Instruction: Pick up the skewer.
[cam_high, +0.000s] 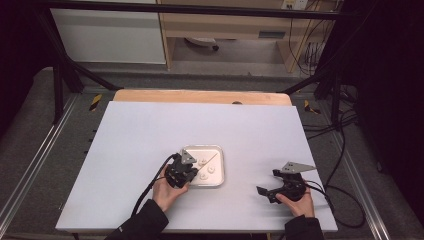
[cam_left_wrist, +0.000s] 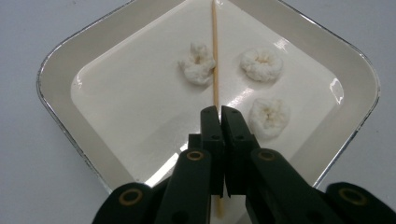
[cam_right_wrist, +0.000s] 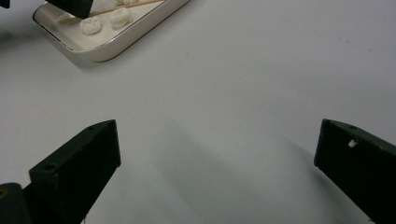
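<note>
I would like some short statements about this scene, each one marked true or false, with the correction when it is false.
1. The left tongs are shut on the wooden skewer. True.
2. The white tray holds five white rings. False: three white rings lie in it.
3. The right tongs are open over the table. True.
4. The right tongs hold a white ring. False: nothing is between their jaws.

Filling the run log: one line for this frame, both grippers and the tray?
left gripper: shut on wooden skewer, over tray | tray: three white ring pieces | right gripper: open, empty, over table
</note>
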